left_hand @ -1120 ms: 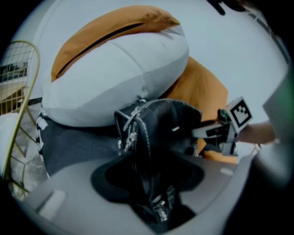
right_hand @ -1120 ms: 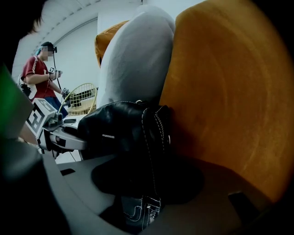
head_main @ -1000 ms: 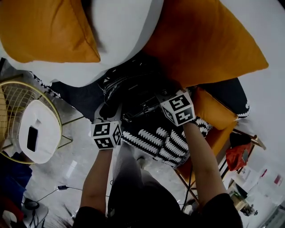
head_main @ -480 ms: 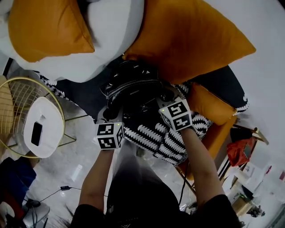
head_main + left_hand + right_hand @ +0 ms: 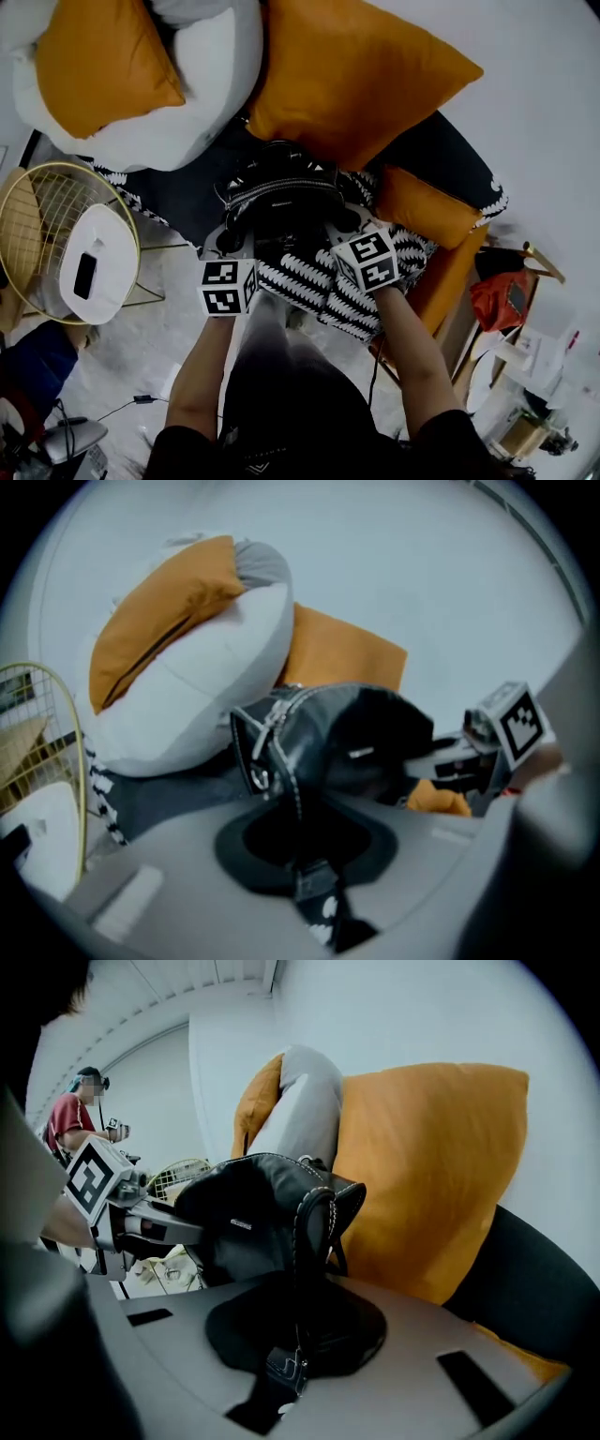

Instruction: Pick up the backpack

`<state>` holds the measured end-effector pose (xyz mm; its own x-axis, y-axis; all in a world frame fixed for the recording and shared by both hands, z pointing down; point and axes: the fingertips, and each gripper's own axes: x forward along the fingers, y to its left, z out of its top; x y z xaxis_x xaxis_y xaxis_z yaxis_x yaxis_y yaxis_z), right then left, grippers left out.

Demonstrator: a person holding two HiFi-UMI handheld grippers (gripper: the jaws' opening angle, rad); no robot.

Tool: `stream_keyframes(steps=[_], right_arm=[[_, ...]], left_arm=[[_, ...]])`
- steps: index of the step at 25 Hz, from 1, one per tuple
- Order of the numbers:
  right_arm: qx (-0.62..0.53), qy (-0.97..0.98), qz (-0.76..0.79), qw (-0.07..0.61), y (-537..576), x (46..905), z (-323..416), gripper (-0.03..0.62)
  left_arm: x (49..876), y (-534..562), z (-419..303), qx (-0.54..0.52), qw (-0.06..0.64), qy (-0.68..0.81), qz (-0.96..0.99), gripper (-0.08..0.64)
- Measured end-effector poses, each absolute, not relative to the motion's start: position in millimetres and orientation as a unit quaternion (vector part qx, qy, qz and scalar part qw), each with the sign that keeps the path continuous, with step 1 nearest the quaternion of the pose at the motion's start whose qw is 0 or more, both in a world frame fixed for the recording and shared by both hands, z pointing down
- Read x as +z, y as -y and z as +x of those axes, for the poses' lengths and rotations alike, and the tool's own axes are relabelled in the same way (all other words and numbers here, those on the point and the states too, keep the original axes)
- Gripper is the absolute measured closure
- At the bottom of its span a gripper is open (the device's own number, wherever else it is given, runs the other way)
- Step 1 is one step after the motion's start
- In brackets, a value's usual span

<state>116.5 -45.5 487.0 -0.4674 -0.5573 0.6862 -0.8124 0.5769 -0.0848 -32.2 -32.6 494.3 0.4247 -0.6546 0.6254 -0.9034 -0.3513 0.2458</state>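
The black leather backpack (image 5: 281,192) sits in front of the orange cushions on the dark sofa; it also shows in the left gripper view (image 5: 347,742) and the right gripper view (image 5: 244,1222). My left gripper (image 5: 230,242) is at its left side, jaws closing on a zip-edged strap (image 5: 281,761) that runs down between them. My right gripper (image 5: 339,223) is at its right side, jaws closing on a stitched black strap (image 5: 305,1241) held between them. Each gripper shows in the other's view: the right gripper (image 5: 497,733), the left gripper (image 5: 103,1194).
A large orange cushion (image 5: 356,75), a white pillow (image 5: 202,94) and a second orange cushion (image 5: 103,66) lean behind the bag. A black-and-white patterned throw (image 5: 328,281) hangs over the seat front. A gold wire basket (image 5: 37,202) stands left. Another person (image 5: 70,1119) stands far off.
Both grippers' jaws have narrowed onto the straps and both hands have risen, drawing the backpack up and toward me. The head view has shifted, showing more of the sofa.
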Motion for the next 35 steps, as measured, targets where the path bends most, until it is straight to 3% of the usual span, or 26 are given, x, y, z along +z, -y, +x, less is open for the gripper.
stream_keyframes(steps=[35], right_arm=[[0.115, 0.809, 0.559, 0.141, -49, 211, 182, 0.565]], left_arm=[[210, -12, 38, 0.149, 0.085, 0.384, 0.907, 0.523]])
